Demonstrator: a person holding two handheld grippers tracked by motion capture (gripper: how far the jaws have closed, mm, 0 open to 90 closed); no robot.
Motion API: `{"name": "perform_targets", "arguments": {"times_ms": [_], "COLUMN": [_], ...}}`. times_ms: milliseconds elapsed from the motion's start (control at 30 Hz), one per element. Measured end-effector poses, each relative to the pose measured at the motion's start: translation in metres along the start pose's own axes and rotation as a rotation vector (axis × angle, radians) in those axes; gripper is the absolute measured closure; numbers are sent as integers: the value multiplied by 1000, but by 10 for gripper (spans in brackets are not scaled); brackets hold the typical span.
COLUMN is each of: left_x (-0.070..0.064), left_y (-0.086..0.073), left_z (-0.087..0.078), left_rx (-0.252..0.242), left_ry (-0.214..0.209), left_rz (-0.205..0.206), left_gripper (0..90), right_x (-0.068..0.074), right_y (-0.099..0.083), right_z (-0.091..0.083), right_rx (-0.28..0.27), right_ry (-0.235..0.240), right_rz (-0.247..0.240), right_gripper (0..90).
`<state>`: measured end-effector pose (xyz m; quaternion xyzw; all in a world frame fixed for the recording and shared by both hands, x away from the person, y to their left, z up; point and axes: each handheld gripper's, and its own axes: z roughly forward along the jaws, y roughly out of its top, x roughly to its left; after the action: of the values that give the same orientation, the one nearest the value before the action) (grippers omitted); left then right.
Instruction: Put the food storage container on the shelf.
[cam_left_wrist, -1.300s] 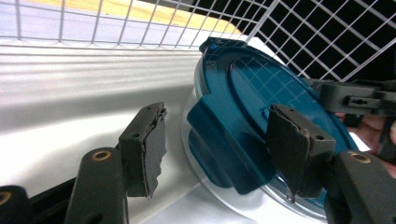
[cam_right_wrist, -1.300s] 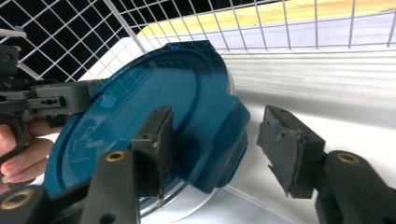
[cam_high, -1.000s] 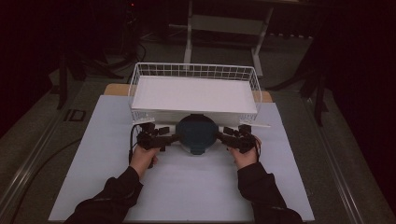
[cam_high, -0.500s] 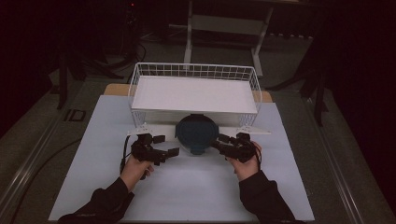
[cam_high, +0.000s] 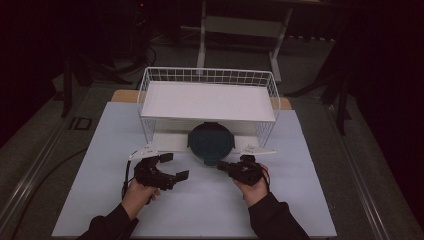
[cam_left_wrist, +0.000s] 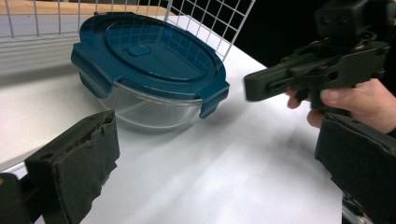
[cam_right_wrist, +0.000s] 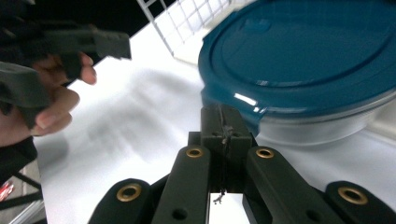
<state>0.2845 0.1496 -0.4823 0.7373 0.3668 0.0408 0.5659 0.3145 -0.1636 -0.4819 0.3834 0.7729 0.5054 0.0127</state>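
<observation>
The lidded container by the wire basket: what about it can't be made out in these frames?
- High view: the container has its far part under the wire basket; the shelf hides it.
- Left gripper view: the lid covers the bowl, so its contents cannot be told.
- Right gripper view: the container is cut off by the top and right edges; the right gripper, jaws shut, hides part of its near rim.

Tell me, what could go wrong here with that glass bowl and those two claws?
1. The right claw, shut, sits right at a side latch of the round glass bowl with the dark teal lid; a nudge might slide the bowl.
2. The bowl stands partly under the white wire basket, so lifting it straight up could knock the basket.
3. The left claw is wide open and apart from the bowl, steadying nothing.
</observation>
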Motion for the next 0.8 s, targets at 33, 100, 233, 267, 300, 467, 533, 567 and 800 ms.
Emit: {"name": "perform_targets", "arguments": {"times_ms": [33, 100, 233, 267, 300, 467, 533, 567, 800], "left_x": [-2, -3, -5, -5, -5, -5, -4, -4, -3], "left_y": [-2, -4, -7, -8, -8, -8, -8, -8, -9], "left_z": [-1, -2, -3, -3, -3, -3, -3, -3, -3], "left_rx": [-5, 0, -3, -3, -8, -26, -27, -29, -31], "left_ry": [1, 6, 11, 13, 13, 23, 21, 25, 32], "left_rz": [-1, 9, 20, 23, 24, 26, 23, 26, 30], "left_gripper": [2, 2, 2, 2, 2, 2, 2, 2, 2], "right_x": [0, 0, -1, -2, -2, -4, -6, -6, -16], "right_y": [-1, -3, -4, -4, -4, -1, 0, 1, 9], "right_z": [2, 9, 18, 20, 22, 29, 31, 31, 37], "right_rx": [7, 24, 47, 50, 50, 52, 49, 51, 37], "right_ry": [-3, -2, -14, -13, -24, -22, -27, -30, -60], "right_rz": [-2, -2, -14, -15, -18, -25, -18, -22, -12], "right_gripper": [899, 900, 900, 900, 900, 900, 900, 900, 900]}}
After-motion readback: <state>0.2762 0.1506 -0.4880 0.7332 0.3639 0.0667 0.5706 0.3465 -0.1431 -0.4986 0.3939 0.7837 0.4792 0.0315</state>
